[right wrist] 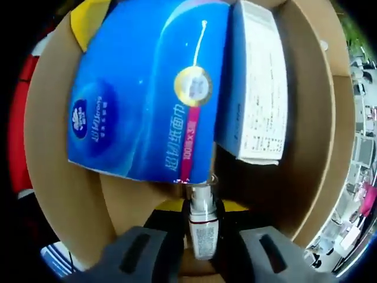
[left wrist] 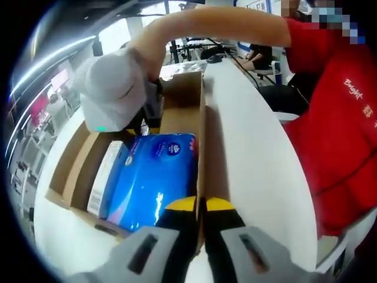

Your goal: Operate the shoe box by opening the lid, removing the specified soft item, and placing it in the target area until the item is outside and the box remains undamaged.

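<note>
An open cardboard shoe box (left wrist: 182, 97) lies on a white table. Inside lie a blue soft tissue pack (left wrist: 154, 177) and a white printed carton (left wrist: 105, 177) beside it. My left gripper (left wrist: 201, 204) is shut on the box's right side wall near the front. My right gripper (left wrist: 118, 88), white and held by a hand, reaches into the far end of the box. In the right gripper view, the blue tissue pack (right wrist: 147, 88) and the white carton (right wrist: 259, 82) lie ahead. My right gripper (right wrist: 202, 209) is shut on a small white tube (right wrist: 202, 230) with a red band.
The white table (left wrist: 253, 159) runs along the right of the box. A person in a red top (left wrist: 341, 130) stands close at the right. A yellow jaw tip of the left gripper (right wrist: 88, 20) shows at the box wall. Chairs and desks stand far behind.
</note>
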Demonstrator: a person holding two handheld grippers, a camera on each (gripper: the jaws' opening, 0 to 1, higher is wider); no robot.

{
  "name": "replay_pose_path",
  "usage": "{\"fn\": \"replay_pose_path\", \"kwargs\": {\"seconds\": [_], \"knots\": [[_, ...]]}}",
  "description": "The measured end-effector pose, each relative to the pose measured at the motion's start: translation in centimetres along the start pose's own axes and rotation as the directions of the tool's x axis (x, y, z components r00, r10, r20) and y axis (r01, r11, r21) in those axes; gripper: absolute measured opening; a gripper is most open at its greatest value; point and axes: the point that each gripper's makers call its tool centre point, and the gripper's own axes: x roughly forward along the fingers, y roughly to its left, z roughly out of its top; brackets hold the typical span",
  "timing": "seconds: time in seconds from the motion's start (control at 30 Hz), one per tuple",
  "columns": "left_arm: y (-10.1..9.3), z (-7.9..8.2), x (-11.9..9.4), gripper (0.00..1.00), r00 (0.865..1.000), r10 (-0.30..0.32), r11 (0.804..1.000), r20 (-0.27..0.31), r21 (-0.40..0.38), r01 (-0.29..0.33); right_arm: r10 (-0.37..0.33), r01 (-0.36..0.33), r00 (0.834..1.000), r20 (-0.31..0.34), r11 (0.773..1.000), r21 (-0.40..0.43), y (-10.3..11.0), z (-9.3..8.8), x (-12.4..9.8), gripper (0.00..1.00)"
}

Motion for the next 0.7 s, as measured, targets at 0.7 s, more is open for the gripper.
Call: {"fn": "replay_pose_path", "kwargs": {"seconds": [0.7], "knots": [[-0.04,0.1,-0.11,0.02,1.0,-0.009,1.0,-0.001,-0.003,0.009,-0.047,0.034,0.993,0.11,0.993,0.112,-0.53,0.07,0.12,0.19]]}}
